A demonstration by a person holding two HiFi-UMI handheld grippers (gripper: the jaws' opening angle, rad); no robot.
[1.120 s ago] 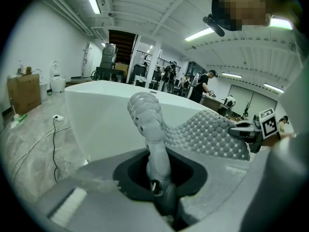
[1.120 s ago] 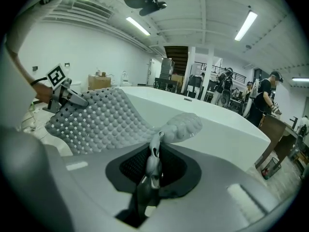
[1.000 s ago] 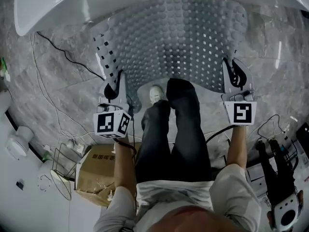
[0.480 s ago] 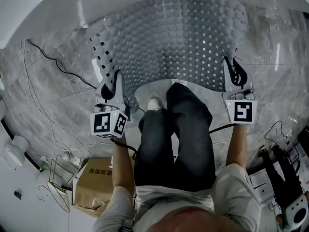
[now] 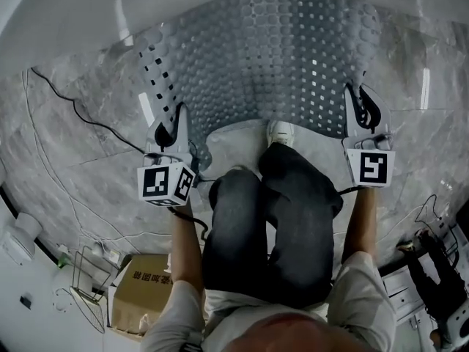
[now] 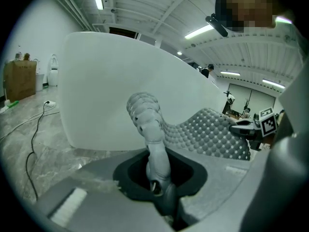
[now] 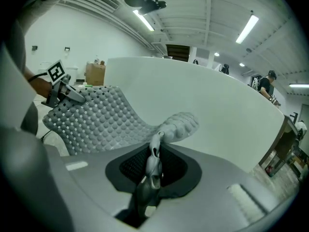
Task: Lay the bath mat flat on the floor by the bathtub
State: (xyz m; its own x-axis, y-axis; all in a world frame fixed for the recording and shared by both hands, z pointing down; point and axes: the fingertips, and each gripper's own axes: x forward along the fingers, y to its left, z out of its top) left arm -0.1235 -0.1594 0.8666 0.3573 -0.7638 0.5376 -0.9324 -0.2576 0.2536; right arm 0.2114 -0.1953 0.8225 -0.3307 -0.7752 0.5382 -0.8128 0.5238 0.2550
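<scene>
Jaws pinch bath mat (image 5: 278, 57), lengthwise along bathtub (image 5: 73, 13)

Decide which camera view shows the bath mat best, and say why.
The head view: it takes in nearly the whole bath mat, hanging between the left gripper and right gripper. Each gripper view shows only the corner pinched in its own jaws and part of the bumpy surface.
</scene>
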